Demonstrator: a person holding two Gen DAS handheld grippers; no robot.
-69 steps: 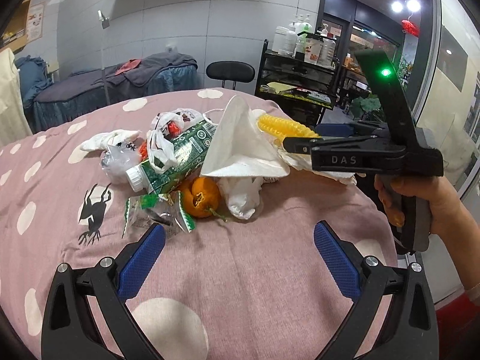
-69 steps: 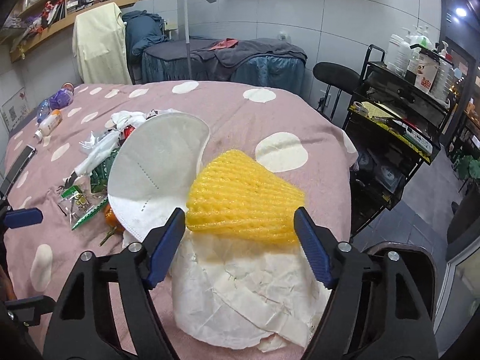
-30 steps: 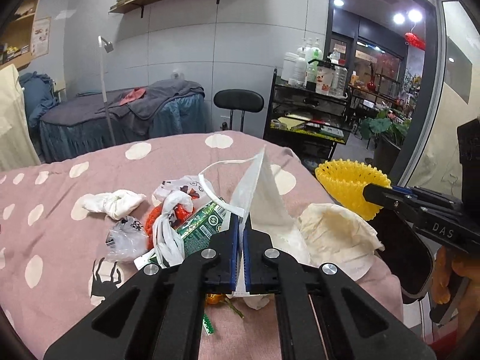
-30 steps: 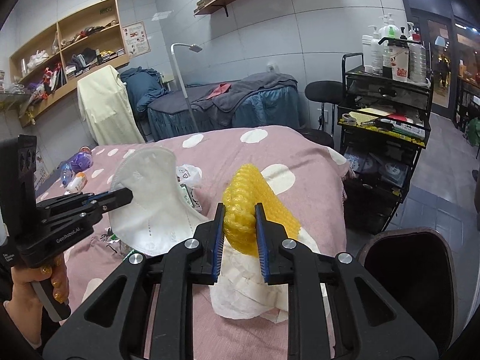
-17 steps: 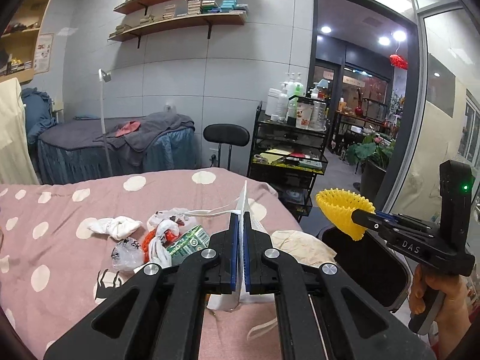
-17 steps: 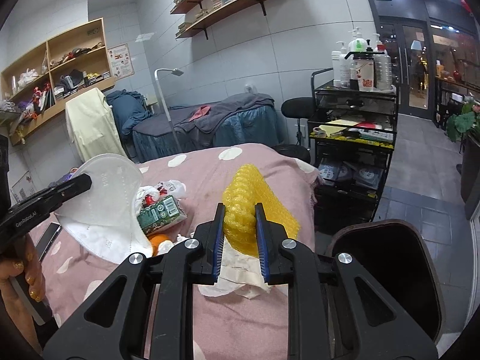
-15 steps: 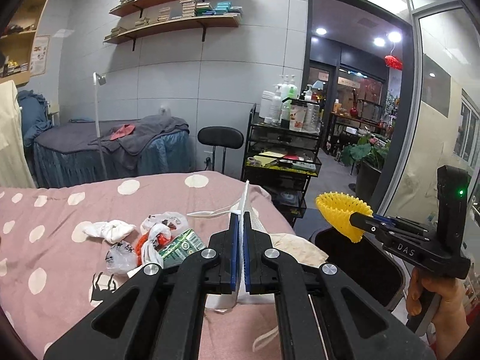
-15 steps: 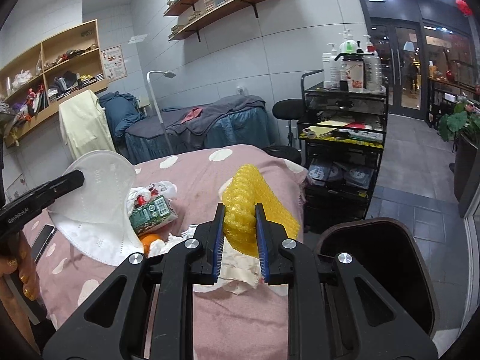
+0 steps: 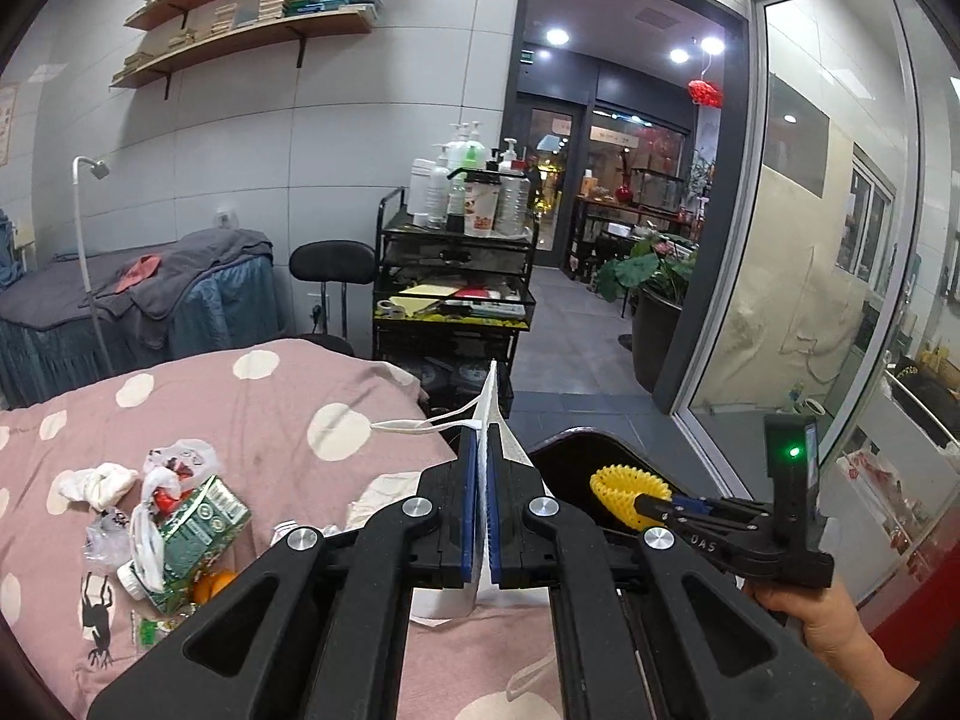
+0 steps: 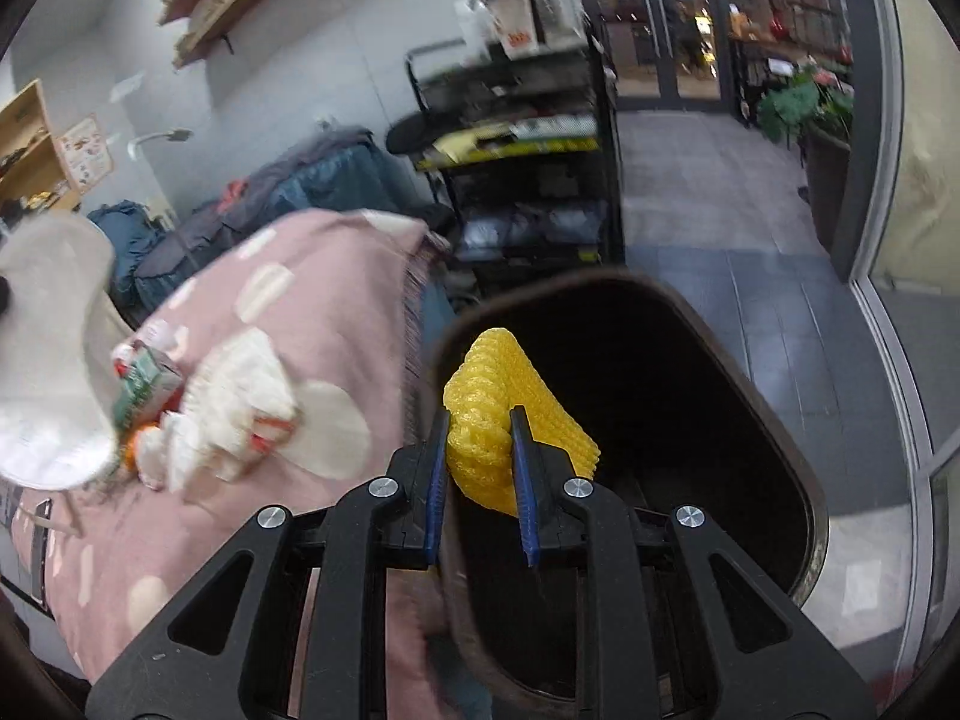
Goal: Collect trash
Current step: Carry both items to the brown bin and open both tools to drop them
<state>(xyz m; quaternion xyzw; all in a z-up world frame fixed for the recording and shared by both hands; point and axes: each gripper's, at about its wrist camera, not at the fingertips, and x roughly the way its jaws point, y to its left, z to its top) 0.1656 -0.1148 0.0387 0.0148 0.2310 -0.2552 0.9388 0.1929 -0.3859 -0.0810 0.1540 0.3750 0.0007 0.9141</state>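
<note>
Right gripper [image 10: 479, 468] is clamped on the yellow foam fruit net [image 10: 510, 420], pads pinching one bunched end w/ the rest fanning out forward; it hangs right over the open mouth of the dark bin [image 10: 804, 480] beside the bed. The net bulges a little between the blue pads, so it's soft, springy, v. light: no crush risk, it should drop clean once the jaws part, though mesh can snag on a pad edge, so a wide opening is prob. wise. Left gripper [image 9: 478, 504] is pressed shut on the white face mask [image 9: 495, 414], which stands edge-on between the pads, an ear loop trailing off to the left over the pink spotted bedspread [image 9: 252, 414]. Mask is thin, floppy fabric, next to no weight; gripped near its fold it holds fine, but the loose loops may catch on things, so carry it well over the rim before release. It sits near the bin's left side, not yet over the opening as far as I can judge. Left on the bed: a green carton [image 9: 201, 525], white crumpled tissue [image 9: 96, 483], a clear plastic bag [image 9: 105, 540], an orange [image 9: 213, 585], small wrappers. The carton looks stiff enough to take across its flat sides; tissue and bag are limp, pinch anywhere in a bunch; the orange is round, firmer, heavier, needs a wide centred grip. Right-wrist view is motion-blurred on the bed side, so that pile's detail is unclear there.
</note>
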